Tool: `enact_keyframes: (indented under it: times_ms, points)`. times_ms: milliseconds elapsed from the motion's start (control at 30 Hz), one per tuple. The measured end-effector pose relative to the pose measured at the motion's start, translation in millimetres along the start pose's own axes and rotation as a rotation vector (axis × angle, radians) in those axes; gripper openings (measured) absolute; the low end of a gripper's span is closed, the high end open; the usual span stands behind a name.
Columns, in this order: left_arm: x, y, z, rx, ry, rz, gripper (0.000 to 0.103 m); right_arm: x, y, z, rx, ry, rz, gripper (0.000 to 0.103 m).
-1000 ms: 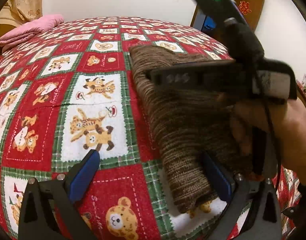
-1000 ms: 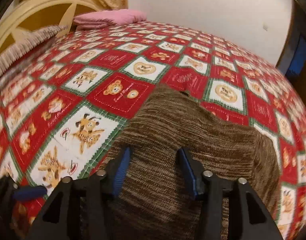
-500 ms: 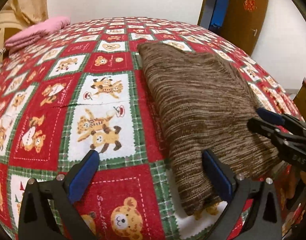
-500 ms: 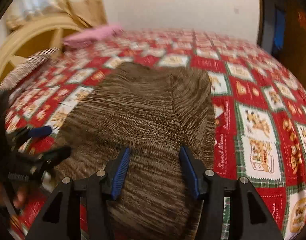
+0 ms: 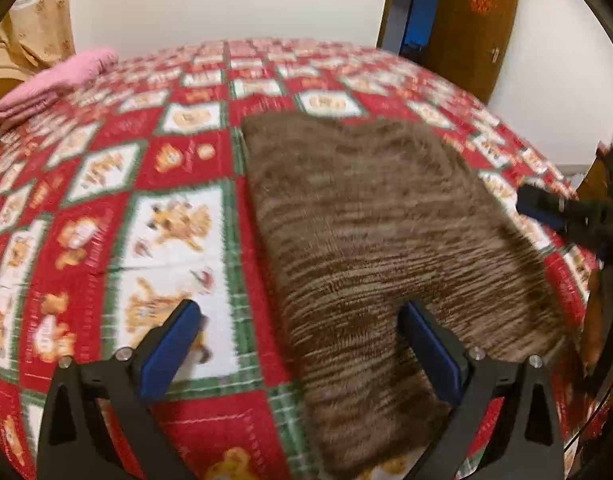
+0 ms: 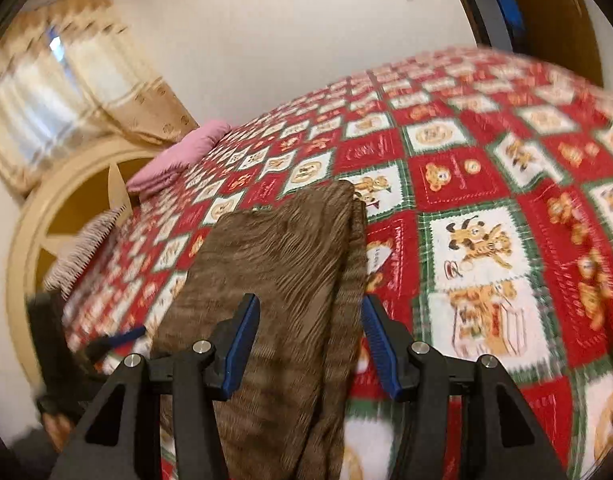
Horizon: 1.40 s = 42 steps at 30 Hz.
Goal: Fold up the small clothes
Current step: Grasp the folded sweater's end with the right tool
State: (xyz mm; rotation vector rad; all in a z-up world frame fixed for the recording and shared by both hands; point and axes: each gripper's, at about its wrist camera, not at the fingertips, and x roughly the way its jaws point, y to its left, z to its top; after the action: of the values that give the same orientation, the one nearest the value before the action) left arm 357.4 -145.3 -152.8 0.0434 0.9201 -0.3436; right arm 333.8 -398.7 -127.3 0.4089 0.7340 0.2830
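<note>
While the brown knitted garment (image 5: 370, 240) lies folded flat on the red bear-patterned bedspread (image 5: 178, 216), both grippers hang over its near end. The left gripper (image 5: 302, 344) has its jaws spread wide; one blue pad (image 5: 170, 344) is above the bedspread just left of the garment, and the other is above the knit itself. The right gripper (image 6: 310, 340) also has its jaws apart, with the garment's right edge lying between them, and the pads do not press on it. In the right wrist view the garment (image 6: 274, 280) shows a doubled layer along its right edge. A folded pink cloth (image 5: 54, 80) rests at the far left corner of the bed, well apart from the garment. Both views are blurred.
</note>
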Motion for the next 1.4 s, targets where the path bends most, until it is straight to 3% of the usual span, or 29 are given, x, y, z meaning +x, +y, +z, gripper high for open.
enact_keyframes:
  times_ms: [200, 433, 667, 867, 1167, 1400]
  points:
    - [7, 2, -4, -0.016, -0.004, -0.017, 0.103, 49, -21, 23, 0.032, 0.097, 0.01, 0.054]
    - [8, 0, -6, -0.012, -0.016, -0.022, 0.103, 81, -28, 39, 0.05, 0.115, 0.02, 0.054]
    - [8, 1, -6, -0.019, -0.016, -0.037, 0.103, 97, -40, 50, 0.101, 0.12, 0.097, 0.054]
    - [8, 2, -5, -0.022, -0.02, -0.048, 0.103, 102, -29, 48, 0.063, 0.13, 0.174, 0.056]
    - [7, 2, -5, -0.015, -0.025, -0.069, 0.103, 104, -37, 47, 0.11, 0.106, 0.156, 0.047]
    - [4, 1, -5, -0.001, -0.039, -0.143, 0.085, 104, -36, 46, 0.09, 0.13, 0.172, 0.044]
